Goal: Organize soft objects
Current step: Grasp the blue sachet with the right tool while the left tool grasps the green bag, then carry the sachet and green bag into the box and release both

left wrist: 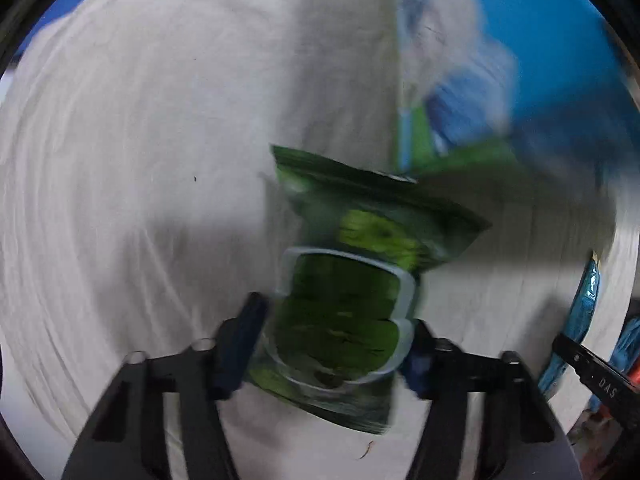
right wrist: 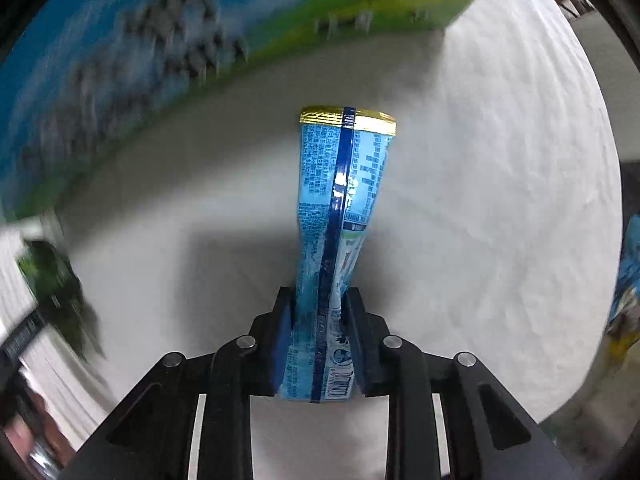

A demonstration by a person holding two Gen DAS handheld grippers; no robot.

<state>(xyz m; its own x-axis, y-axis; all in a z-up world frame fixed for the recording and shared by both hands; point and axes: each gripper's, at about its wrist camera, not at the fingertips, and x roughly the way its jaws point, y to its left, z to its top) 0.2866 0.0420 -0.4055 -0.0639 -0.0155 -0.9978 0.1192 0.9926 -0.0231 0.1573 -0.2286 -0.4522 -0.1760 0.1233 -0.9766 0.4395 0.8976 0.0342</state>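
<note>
My left gripper is shut on a green snack bag and holds it above the white cloth; the view is blurred by motion. My right gripper is shut on a light blue snack bag with a gold top seam, held upright above the white cloth. The green bag also shows at the left edge of the right wrist view. The blue bag and the right gripper's black body show at the right edge of the left wrist view.
A painted backdrop with blue sky, clouds and green grass stands behind the cloth; it also shows in the left wrist view. Another blue packet lies at the right edge.
</note>
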